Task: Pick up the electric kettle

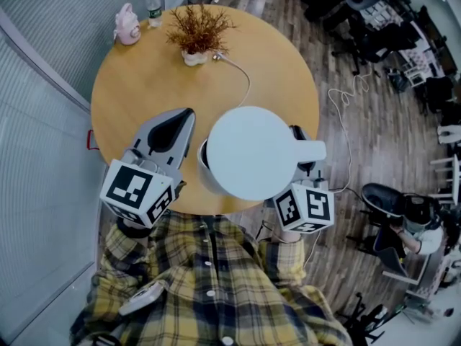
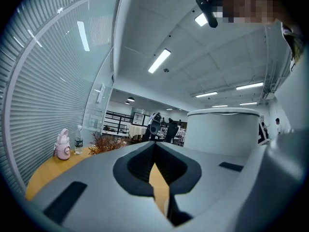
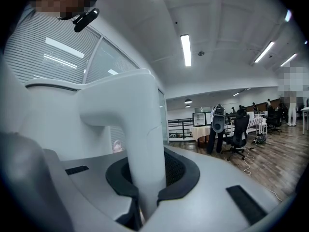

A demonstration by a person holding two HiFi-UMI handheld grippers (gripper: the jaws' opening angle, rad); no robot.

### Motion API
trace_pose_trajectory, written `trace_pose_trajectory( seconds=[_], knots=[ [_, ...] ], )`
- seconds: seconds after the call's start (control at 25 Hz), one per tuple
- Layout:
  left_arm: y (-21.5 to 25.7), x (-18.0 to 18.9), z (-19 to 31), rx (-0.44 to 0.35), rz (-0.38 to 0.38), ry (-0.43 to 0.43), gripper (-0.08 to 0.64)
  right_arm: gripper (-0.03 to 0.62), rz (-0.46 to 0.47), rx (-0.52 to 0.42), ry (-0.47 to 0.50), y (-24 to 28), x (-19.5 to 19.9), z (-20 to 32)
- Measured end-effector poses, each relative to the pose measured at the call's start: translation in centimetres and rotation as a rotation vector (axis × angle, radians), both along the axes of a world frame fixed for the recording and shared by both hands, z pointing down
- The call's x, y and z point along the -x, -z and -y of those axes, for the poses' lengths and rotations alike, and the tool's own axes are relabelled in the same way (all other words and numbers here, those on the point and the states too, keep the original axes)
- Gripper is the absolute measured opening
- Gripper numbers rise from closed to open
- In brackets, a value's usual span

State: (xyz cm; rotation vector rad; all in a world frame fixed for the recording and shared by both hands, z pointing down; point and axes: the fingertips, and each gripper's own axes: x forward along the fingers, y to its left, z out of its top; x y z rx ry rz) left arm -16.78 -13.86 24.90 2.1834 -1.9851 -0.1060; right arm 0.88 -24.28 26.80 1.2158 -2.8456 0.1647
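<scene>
The white electric kettle [image 1: 248, 153] fills the middle of the head view, seen from above over the near edge of the round wooden table [image 1: 144, 85]. My right gripper [image 3: 145, 173] is shut on the kettle's handle [image 3: 140, 144], which stands upright between the dark pads. In the head view that gripper [image 1: 302, 153] is mostly hidden under the kettle. My left gripper [image 1: 187, 115] lies just left of the kettle, apart from it, its jaws shut with nothing in them. From the left gripper [image 2: 154, 151] view the kettle [image 2: 222, 132] stands at the right. Whether the kettle rests on the table is hidden.
At the table's far side stand a pink bottle [image 1: 127, 26], a water bottle [image 1: 152, 6] and a dried plant in a white pot [image 1: 196, 31]. A white cable [image 1: 241, 74] runs across the table. Office chairs [image 1: 392, 200] stand on the wooden floor at the right; a glass wall runs along the left.
</scene>
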Motion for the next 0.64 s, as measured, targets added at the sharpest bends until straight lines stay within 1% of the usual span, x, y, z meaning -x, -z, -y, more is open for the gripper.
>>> trace_pose_trajectory(
  seconds=[0.12, 0.36, 0.52, 0.64],
  knots=[
    [0.0, -0.5, 0.7, -0.003, -0.004, -0.033, 0.003, 0.048, -0.008, 0.003, -0.006, -0.1, -0.2, 0.2],
    [0.3, -0.1, 2.4, -0.023, -0.011, -0.102, 0.003, 0.048, -0.015, 0.005, -0.017, -0.1, -0.8, 1.4],
    [1.4, -0.8, 3.1, -0.05, 0.037, -0.118, 0.003, 0.048, -0.006, -0.01, -0.038, 0.6, -2.4, 1.7],
    [2.7, -1.9, 4.5, -0.083, 0.055, -0.162, 0.003, 0.048, -0.005, -0.038, -0.068, 1.7, -4.0, 2.5]
  ],
)
